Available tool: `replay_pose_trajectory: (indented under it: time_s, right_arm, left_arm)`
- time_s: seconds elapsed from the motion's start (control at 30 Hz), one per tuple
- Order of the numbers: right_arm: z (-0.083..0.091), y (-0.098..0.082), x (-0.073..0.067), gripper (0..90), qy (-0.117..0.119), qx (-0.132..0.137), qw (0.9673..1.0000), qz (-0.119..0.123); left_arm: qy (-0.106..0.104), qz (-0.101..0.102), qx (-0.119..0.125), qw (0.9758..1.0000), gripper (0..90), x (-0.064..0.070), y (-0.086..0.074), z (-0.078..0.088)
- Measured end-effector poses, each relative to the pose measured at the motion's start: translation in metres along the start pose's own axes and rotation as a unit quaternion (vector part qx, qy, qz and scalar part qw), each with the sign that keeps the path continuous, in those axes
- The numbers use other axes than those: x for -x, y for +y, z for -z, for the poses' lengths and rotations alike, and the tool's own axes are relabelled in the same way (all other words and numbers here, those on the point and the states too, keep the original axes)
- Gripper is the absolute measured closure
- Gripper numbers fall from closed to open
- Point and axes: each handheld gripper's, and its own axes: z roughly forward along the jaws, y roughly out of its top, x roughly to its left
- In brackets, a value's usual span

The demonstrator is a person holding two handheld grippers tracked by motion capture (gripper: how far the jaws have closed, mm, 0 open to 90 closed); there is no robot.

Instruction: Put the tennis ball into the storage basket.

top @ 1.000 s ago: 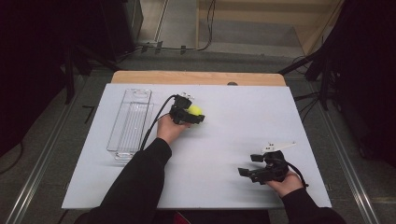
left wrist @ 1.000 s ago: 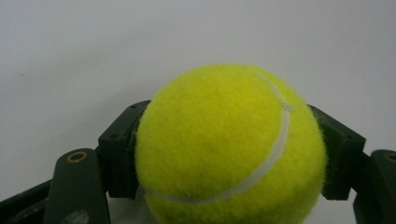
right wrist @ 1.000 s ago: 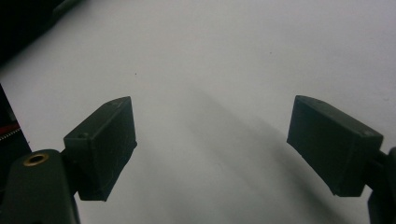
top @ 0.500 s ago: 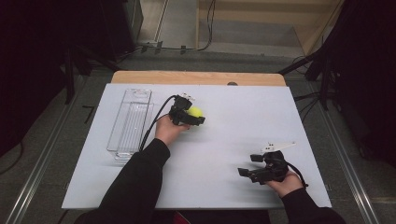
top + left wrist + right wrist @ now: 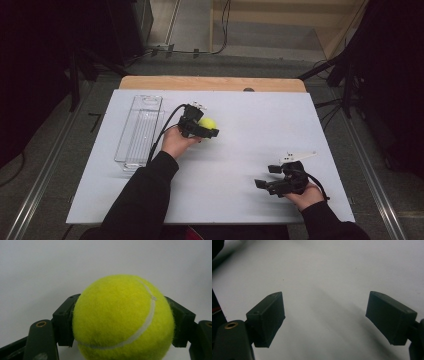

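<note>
Between the black fingers (image 5: pixel 63 322) of the left gripper (image 5: pixel 207 129) sits a yellow-green tennis ball (image 5: pixel 122 320) with a curved white seam; the right gripper (image 5: pixel 325 317) is black too, over a tabletop (image 5: pixel 260 130) that looks pale grey-white, beside a clear tray (image 5: pixel 140 130)

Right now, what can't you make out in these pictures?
- Left gripper view: the tennis ball hides the table beneath it, and its underside is cut off by the bottom edge.
- High view: whether the clear tray holds anything; too small and transparent.
- High view: the right gripper is too small for jaw detail.
</note>
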Motion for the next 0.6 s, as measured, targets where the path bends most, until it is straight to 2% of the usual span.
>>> replay_pose_trajectory:
  time_s: [0.1,0.6]
  right_arm:
    - [0.000,0.000,0.000,13.5,-0.001,0.001,1.0000,0.000]
    - [0.001,0.000,0.001,13.5,-0.002,0.002,1.0000,-0.001]
  left_arm:
    - [0.002,0.000,-0.003,1.0000,26.6,0.001,-0.001,0.003]
    - [-0.012,-0.001,-0.005,0.9999,26.6,0.010,-0.007,0.025]
